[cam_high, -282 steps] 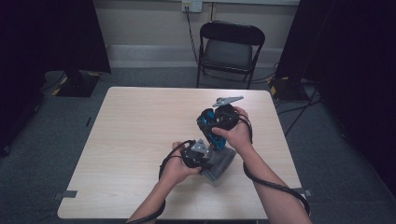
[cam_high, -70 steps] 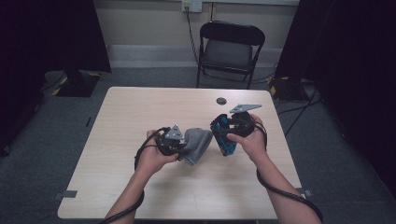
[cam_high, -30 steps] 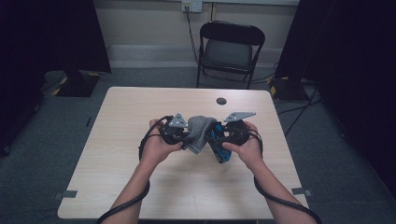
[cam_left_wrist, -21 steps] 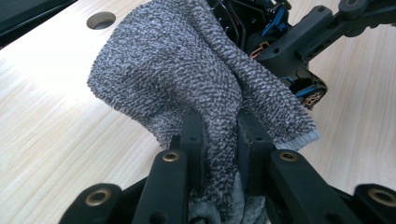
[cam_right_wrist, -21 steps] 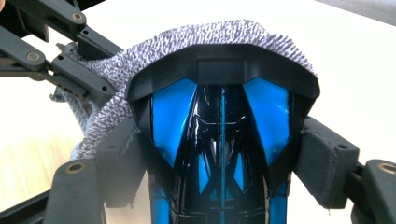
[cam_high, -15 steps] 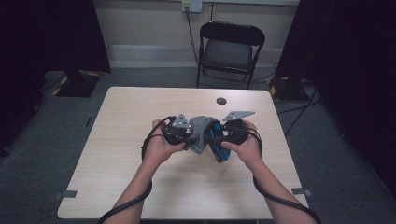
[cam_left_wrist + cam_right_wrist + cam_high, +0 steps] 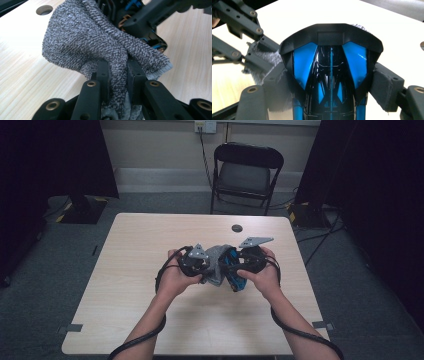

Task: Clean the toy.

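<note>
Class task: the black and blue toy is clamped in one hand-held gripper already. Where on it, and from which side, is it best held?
Across its flanks, as the right hand-held gripper holds it: one pad on each side of the black and blue toy, coming from behind. Those sides look fairly flat, and this leaves the front free for the grey cloth.

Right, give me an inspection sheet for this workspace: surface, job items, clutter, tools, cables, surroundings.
Surface: light wood-grain table, bare apart from the things being handled, with a round hole near its far edge.
Job's things: grey knitted cloth pressed against a black and blue toy car, both held above the table's middle.
Clutter: nothing seen.
Grippers: left tool shut on the cloth; right tool shut on the car's sides.
Cables: black cable trailing from each tool along the forearms.
Surroundings: black folding chair behind the table, wall outlet, dark curtains both sides, grey carpet.
</note>
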The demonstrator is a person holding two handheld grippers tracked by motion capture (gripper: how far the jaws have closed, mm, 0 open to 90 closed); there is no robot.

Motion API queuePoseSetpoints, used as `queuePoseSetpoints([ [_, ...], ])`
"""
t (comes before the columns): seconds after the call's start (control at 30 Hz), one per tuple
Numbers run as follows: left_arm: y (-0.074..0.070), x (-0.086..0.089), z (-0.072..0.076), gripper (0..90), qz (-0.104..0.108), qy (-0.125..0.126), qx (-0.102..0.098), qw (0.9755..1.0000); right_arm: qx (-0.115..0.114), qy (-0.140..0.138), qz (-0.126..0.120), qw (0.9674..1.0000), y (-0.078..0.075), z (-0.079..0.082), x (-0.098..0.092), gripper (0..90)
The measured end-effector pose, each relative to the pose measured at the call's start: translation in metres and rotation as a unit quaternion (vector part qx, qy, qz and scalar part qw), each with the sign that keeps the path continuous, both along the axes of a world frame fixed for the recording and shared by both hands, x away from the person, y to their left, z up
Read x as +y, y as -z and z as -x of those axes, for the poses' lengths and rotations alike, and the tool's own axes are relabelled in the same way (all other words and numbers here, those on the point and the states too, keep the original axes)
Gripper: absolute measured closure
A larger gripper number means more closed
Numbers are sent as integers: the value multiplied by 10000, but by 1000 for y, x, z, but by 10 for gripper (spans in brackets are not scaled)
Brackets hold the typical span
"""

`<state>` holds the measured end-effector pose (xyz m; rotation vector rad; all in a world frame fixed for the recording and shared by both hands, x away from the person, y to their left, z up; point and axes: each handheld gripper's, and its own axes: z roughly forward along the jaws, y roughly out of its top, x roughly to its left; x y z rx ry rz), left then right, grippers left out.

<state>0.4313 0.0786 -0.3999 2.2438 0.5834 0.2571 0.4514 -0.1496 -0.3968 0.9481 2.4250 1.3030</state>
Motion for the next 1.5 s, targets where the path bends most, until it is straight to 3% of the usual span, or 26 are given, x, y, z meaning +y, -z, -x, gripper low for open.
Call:
queuePoseSetpoints([
  [0.63, 8, -6, 3, 753, -13, 75, 36, 10000, -45, 18, -48, 10000, -6, -3, 3, 252],
  [1.5, 21, -15, 7, 754, -222, 219, 108, 9995, 38, 38, -131, 9999, -8, -7, 4, 252],
])
